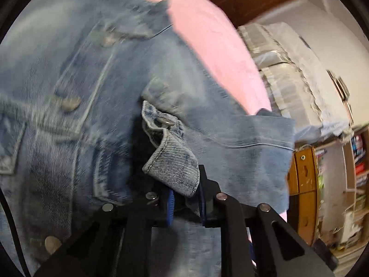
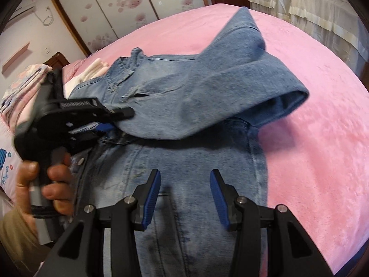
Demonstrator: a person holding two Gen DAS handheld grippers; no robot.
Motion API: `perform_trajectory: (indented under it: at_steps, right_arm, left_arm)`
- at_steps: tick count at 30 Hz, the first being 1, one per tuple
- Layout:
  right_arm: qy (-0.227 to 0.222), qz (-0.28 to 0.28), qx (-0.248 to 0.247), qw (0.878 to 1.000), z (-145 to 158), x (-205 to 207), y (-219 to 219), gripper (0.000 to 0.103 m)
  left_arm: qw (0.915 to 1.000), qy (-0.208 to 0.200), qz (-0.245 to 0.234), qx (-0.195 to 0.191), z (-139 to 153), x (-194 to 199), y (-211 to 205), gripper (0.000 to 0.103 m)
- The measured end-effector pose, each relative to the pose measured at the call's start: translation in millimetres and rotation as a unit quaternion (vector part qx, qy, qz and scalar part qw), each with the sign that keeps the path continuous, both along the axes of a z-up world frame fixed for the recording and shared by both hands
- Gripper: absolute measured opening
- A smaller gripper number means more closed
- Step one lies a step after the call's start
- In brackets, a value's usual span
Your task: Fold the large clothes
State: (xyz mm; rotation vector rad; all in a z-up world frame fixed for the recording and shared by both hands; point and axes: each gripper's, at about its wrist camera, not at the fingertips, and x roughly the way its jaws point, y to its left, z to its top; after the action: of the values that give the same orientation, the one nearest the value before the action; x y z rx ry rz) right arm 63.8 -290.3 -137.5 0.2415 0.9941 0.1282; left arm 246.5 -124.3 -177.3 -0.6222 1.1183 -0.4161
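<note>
A pink bed (image 2: 311, 127) carries a denim jacket (image 2: 184, 143) spread across it; the left gripper (image 1: 185, 202) pinches the buttoned sleeve cuff (image 1: 170, 159); the right gripper (image 2: 184, 198) hovers spread over the jacket's lower part, holding nothing

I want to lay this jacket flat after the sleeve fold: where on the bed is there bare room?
Bare pink bedspread lies right of the denim jacket, from the folded sleeve out to the bed's edge, and beyond the collar. The left side is crowded: the left gripper, shut on the cuff, and folded bedding. The right gripper hovers open.
</note>
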Motion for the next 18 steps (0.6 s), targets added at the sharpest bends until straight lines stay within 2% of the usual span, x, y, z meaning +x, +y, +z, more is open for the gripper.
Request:
perform_trajectory:
  at_steps: [2, 5, 7, 9, 13, 14, 15, 16, 18]
  right_arm:
    - [0.003, -0.019, -0.012, 1.0, -2, 1, -9, 0.048]
    - [-0.004, -0.064, -0.028, 0.998, -2, 5, -31, 0.062]
    - [-0.012, -0.091, -0.047, 0.995, -1, 10, -42, 0.067]
    - [-0.02, -0.109, -0.062, 0.992, 1, 22, -53, 0.067]
    - [-0.035, -0.106, -0.07, 0.991, 7, 56, -53, 0.067]
    - [-0.044, -0.098, -0.082, 0.991, 10, 65, -48, 0.061]
    - [-0.05, -0.091, -0.094, 0.99, 11, 72, -43, 0.048]
    - [-0.054, -0.08, -0.118, 0.988, 14, 82, -35, 0.003]
    - [-0.051, -0.066, -0.132, 0.988, 18, 92, -25, 0.004]
  left_arm:
    - [0.9997, -0.023, -0.001, -0.007, 27, 4, -3, 0.014]
    - [0.9968, -0.08, -0.004, -0.011, 81, 16, -9, 0.014]
    - [0.9933, -0.114, -0.01, -0.015, 117, 26, -10, 0.014]
    - [0.9901, -0.14, -0.015, -0.004, 147, 39, -9, 0.014]
    - [0.985, -0.17, -0.02, 0.023, 185, 62, -1, 0.014]
    - [0.9828, -0.18, -0.019, 0.035, 193, 68, 0, 0.014]
    - [0.9809, -0.189, -0.017, 0.043, 198, 66, 10, 0.013]
    - [0.9785, -0.199, -0.012, 0.054, 203, 67, 19, 0.013]
    - [0.9746, -0.212, -0.002, 0.073, 207, 62, 46, 0.013]
